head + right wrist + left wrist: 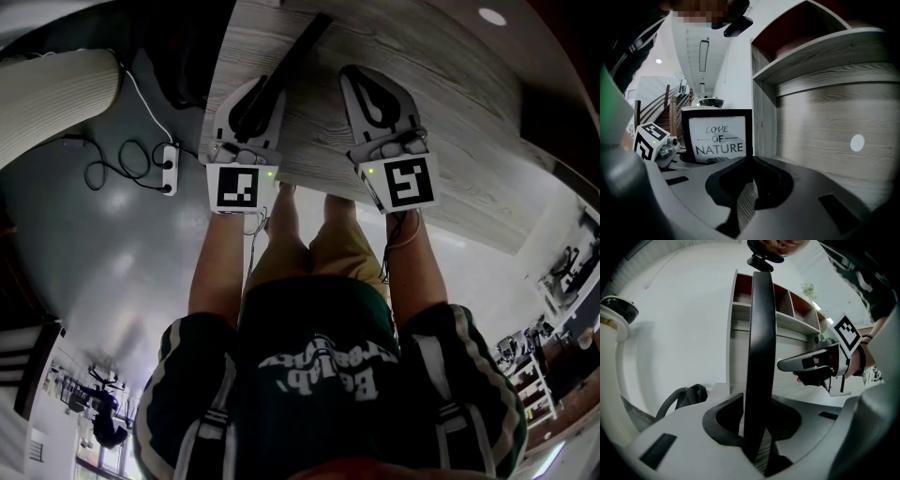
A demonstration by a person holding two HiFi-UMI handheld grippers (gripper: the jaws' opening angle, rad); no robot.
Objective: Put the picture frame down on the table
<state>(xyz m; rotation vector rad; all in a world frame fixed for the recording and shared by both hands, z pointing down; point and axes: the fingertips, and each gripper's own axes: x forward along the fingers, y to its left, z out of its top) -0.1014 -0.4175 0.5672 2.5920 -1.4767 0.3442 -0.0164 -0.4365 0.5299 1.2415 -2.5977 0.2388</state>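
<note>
The picture frame (292, 62) is black-rimmed and stands upright over the wooden table (450, 122). Its face, printed "LOVE OF NATURE", shows in the right gripper view (719, 136). In the left gripper view the picture frame (761, 348) is seen edge-on, rising from between the jaws. My left gripper (265, 89) (757, 437) is shut on its lower edge. Whether the frame's bottom touches the table is hidden. My right gripper (356, 75) (745, 187) hovers just right of the frame, shut and holding nothing; it also shows as the right gripper (806, 364) beside the frame.
A grey wood shelf unit (825, 93) (787, 319) stands at the table's far side, close ahead of both grippers. A dark bag (686, 399) lies left of the table. On the floor are a power strip with cables (169, 169) and a white cushion (56, 94).
</note>
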